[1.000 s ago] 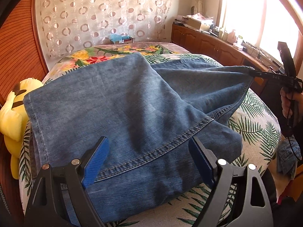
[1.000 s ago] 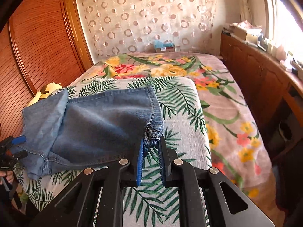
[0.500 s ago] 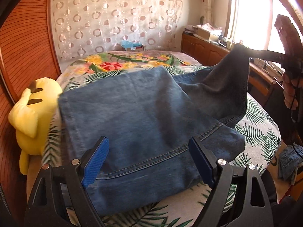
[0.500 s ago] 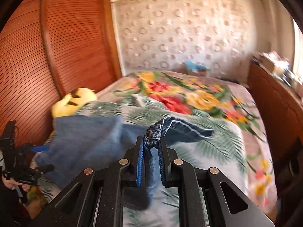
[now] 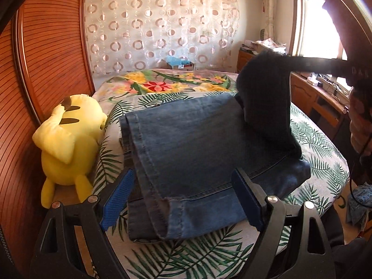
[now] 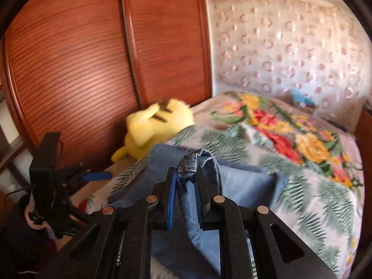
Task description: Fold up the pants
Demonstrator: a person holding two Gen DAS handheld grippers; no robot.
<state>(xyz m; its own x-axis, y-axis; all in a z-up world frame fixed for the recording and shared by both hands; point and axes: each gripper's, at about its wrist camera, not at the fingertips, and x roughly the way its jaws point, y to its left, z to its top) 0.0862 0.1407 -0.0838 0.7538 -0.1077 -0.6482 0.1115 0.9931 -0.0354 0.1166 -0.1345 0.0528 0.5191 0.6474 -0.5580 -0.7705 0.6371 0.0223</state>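
My right gripper (image 6: 184, 182) is clamped tight on the hem end of the pants (image 5: 193, 160), the thick stitched cuff bunched up between its blue pads (image 6: 171, 203) and poking out past the fingertips. From that grip the leg hangs down and away toward the rest of the denim. In my left wrist view that same lifted leg shows as a dark, backlit strip rising off the right part of the pile toward my right hand (image 5: 359, 125), which is high at the right edge of the picture against the bright window (image 5: 309, 23).

My left gripper (image 5: 183, 197) stands wide apart and has hold of nothing; its two blue pads (image 5: 117, 198) sit on either side of the near end of the folded denim, above it, and I cannot tell whether they brush the cloth.

The pants lie on the bed (image 5: 209, 253), on the fern-print cover at its near end, already doubled over so that one layer lies on another, with a seamed edge running along the left side of the stack and a hemmed corner turned toward me. A yellow plush toy (image 5: 69, 144) lies at the bed's left edge, against the slatted wooden wardrobe doors (image 6: 69, 58), just beside the pants' left edge. The flowered part of the cover (image 5: 162, 84) stretches to the far end of the bed, under the circle-patterned curtain (image 5: 158, 28)
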